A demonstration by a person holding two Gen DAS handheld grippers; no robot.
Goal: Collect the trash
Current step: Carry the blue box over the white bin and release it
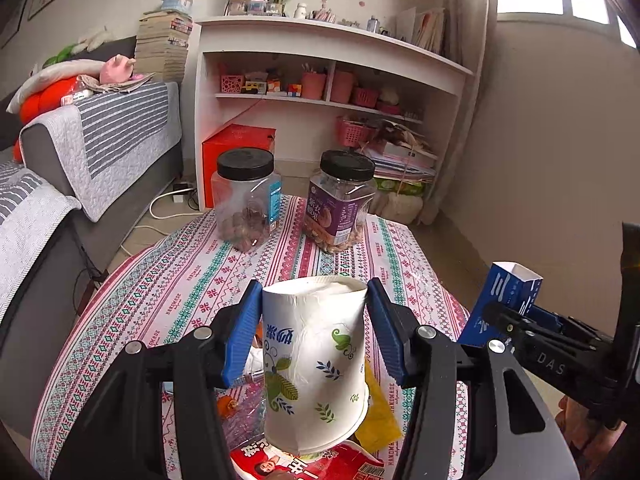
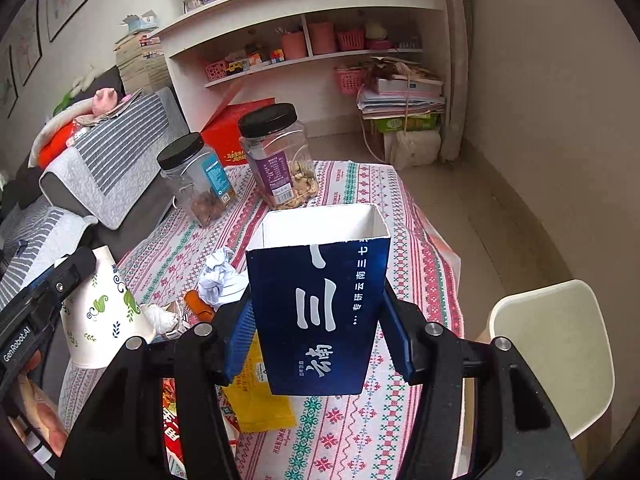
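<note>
We clamp an upside-down white paper cup with green leaf prints (image 1: 316, 364) in our left gripper (image 1: 314, 340), lifted off the wrappers. Our right gripper (image 2: 318, 332) grips an open-ended dark blue cardboard box (image 2: 320, 300), held aloft for binning. Crumpled white paper (image 2: 218, 278) waits farther along the patterned tablecloth (image 2: 400, 248).

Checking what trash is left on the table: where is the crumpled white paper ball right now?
In the right wrist view, the crumpled paper ball lies on the patterned tablecloth, left of the held blue carton and nearer the camera than the two black-lidded jars.
</note>
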